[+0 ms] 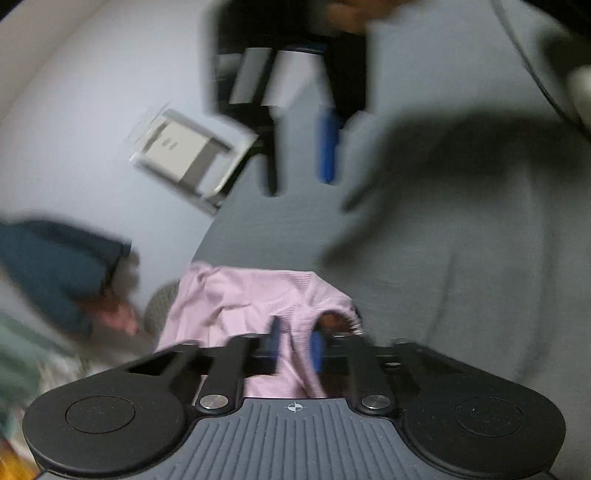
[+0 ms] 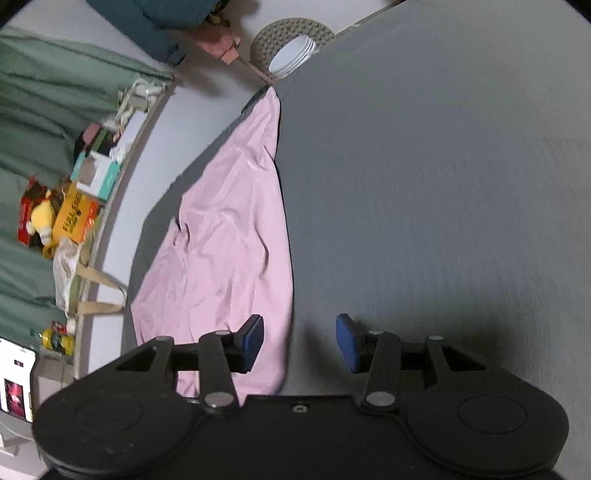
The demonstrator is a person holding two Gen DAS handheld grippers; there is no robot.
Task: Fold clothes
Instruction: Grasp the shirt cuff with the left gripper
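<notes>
Left tongs [image 1: 294,345] pinch the pink garment's [image 2: 229,236] ribbed edge; right tongs [image 2: 300,341] gape wide beside its near hem. Keep the cloth taut over the bench [image 2: 443,184].

A grey mat [image 2: 443,184] covered the work surface. Just beyond its far edge sat a round dotted trivet [image 2: 291,33] bearing white plates [image 2: 291,57]. Well to the mat's left, an orange box [image 2: 74,218], a yellow plush toy [image 2: 42,218] and a teal-edged box [image 2: 98,173] crowded a ledge against green curtains [image 2: 48,110].
</notes>
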